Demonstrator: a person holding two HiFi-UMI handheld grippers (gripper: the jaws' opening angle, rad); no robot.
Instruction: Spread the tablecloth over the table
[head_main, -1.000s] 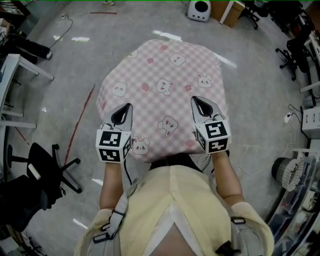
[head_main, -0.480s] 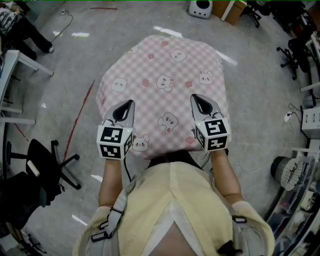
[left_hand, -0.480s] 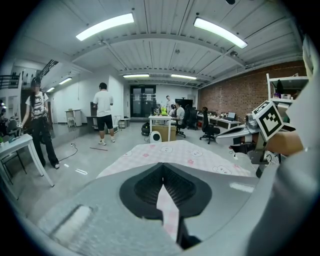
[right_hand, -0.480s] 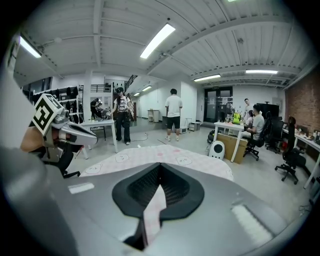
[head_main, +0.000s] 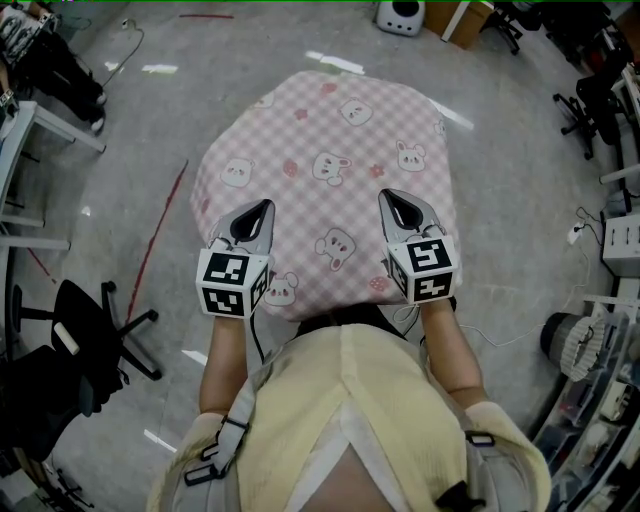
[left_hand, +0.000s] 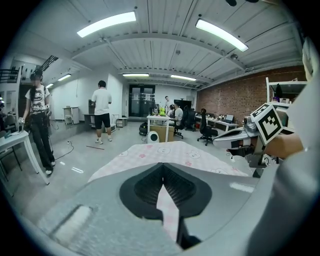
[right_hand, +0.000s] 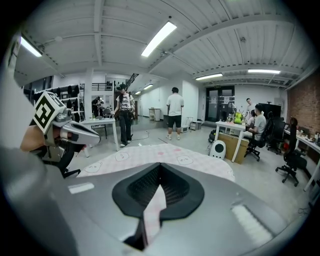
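- left gripper is clenched on the cloth's near edge, a strip pinched between its jaws.
- right gripper grips the same edge alike.
- pink checked cloth lies spread over the table, which it hides, reaching away from both grippers.

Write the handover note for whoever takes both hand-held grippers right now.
Left hand-held gripper: shut on the pink checked tablecloth with animal prints, pinching its near edge.
Right hand-held gripper: shut on the same near edge, further to the right.
Tablecloth: spread out ahead of the person; the table is hidden beneath it.
Done: cloth laid across the top.
Left: probably lower the near edge, open both jaws, then check that it hangs evenly.
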